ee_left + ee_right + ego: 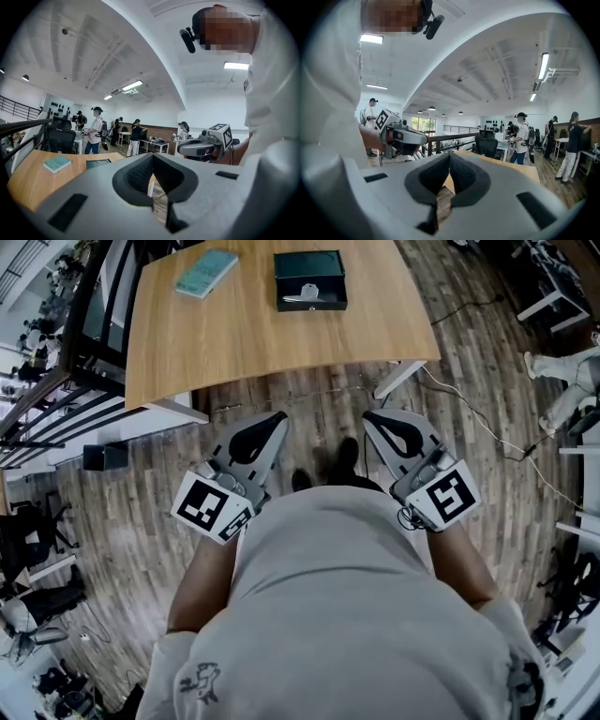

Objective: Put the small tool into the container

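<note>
1. Left hand-held gripper (279,418): jaws closed pad to pad with nothing between them. It is held level, close to the body, over the floor (319,399) and short of the counter (234,334).
2. Right hand-held gripper (371,416): jaws likewise fully closed and empty. It is held beside the left one and points the same way.
3. Container (279,282): a dark box on the far part of the counter, to the right of a book (206,273).
4. Tool (307,294): a small pale piece lying within the container's outline, near its front edge. Whether it rests inside the box or on a lid cannot be told at this size.
5. Governing relation: container and tool lie straight ahead of both grippers and well apart from them. They sit between the two lines of pointing, somewhat nearer the left one's. The tool's long axis appears to run across the head view, square to the direction of approach.
6. Judgement: neither gripper is engaged. A grasp would call for a reach over the counter's near edge, with the jaws opened first. The wrist may need turning so the pads close across the tool's short side.
</note>
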`<state>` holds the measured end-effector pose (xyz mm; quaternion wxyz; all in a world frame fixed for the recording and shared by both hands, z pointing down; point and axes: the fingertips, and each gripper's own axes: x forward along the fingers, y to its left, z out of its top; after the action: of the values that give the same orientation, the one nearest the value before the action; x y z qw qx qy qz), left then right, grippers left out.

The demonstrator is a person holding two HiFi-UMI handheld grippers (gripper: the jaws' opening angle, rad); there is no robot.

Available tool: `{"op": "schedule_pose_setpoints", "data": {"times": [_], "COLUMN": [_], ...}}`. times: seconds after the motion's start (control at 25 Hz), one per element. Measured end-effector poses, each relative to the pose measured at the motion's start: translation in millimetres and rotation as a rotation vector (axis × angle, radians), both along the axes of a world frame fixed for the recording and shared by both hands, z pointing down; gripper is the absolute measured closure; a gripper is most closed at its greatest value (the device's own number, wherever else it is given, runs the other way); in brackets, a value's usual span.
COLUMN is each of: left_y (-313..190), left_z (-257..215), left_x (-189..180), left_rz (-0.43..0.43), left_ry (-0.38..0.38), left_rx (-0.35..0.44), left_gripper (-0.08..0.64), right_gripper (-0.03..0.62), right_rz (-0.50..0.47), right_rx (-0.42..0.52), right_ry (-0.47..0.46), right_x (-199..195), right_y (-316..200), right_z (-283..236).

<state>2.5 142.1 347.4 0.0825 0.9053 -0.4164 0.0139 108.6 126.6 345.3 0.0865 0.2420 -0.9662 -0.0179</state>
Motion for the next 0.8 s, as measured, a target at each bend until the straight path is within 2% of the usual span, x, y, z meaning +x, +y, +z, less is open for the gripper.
{"op": "schedule_pose_setpoints", "data": {"times": [0.36,0.8], "left_y": [30,34], "left_z": [1,6], "left_x": [-6,-14], "left_rz": [0.017,0.017], "left_ry": [0.009,0.013], "left_rx": [0.003,-0.007], "left_gripper": [0.554,0.554], "right_gripper": [0.586,0.586], "right_rz": [0.055,0.085], "right_rx": [-0.013,-0.038], "right_ry": [-0.005,-0.017], "right_x": [1,2], "right_y": [37,47], "right_z": [3,10]}}
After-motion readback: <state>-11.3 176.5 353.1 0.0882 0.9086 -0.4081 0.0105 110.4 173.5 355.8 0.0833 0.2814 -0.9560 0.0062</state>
